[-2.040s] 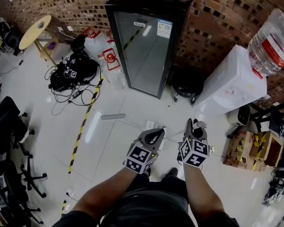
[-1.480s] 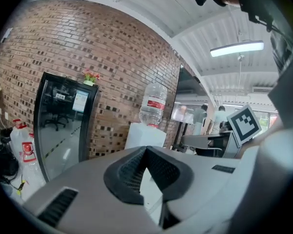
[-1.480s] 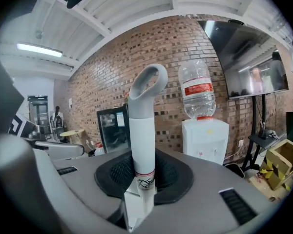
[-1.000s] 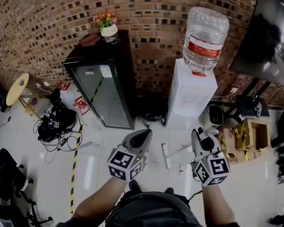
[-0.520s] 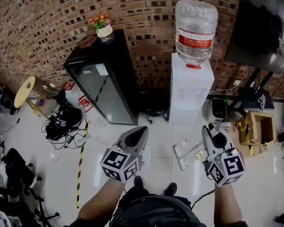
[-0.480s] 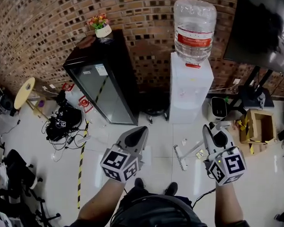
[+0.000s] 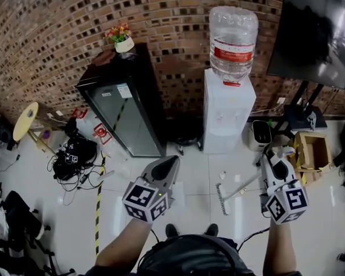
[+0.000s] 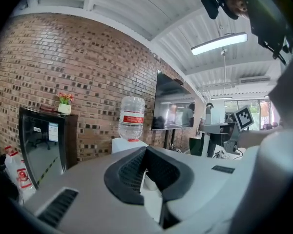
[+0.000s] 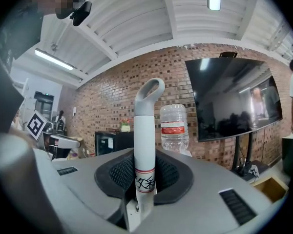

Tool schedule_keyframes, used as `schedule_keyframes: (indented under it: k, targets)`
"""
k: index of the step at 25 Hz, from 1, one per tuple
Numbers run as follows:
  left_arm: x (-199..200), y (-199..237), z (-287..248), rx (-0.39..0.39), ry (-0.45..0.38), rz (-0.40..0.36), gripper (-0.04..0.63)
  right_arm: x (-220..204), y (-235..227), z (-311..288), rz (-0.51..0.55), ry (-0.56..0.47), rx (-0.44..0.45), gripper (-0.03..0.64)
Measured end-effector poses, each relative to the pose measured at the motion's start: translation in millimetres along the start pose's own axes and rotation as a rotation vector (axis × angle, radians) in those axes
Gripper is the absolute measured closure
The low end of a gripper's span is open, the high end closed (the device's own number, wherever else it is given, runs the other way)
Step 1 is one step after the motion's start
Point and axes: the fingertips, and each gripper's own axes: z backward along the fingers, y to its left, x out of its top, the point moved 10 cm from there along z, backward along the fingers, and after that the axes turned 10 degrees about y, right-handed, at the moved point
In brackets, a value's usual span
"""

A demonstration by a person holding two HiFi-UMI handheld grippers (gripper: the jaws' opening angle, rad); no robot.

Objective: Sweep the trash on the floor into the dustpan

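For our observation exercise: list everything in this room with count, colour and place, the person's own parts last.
broom: one, white, head on floor, handle in right gripper
water dispenser: one, white, against brick wall
water bottle: one, clear, on the dispenser
glass-door fridge: one, black, left of dispenser
flower pot: one, white, on the fridge
screen: one, black, upper right
cardboard box: one, brown, floor at right
round table: one, yellowish, far left
hazard tape: one strip, yellow-black, on floor
left gripper: one, grey, shut, empty
right gripper: one, grey, shut on the broom
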Motion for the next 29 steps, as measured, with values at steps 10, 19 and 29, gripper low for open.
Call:
schedule_keyframes:
  k: [10, 19, 29]
  targets:
    - [-10.5, 10.3, 14.0, -0.006, -0.005, 0.02, 0.574, 1.4, 28.0, 7.3, 0.013, 0.002, 0.003, 0.532]
    - [-14.5, 12.8, 30.5, 0.005, -0.007, 0.022, 0.575, 5.9, 43.7, 11.0, 0.025, -0.013, 0.024, 0.534]
    - [-16.6, 6.4, 41.2, 0.0, -0.003, -0.019, 0.574, 4.8, 52.8, 12.7, 0.032, -0.01, 0.039, 0.533]
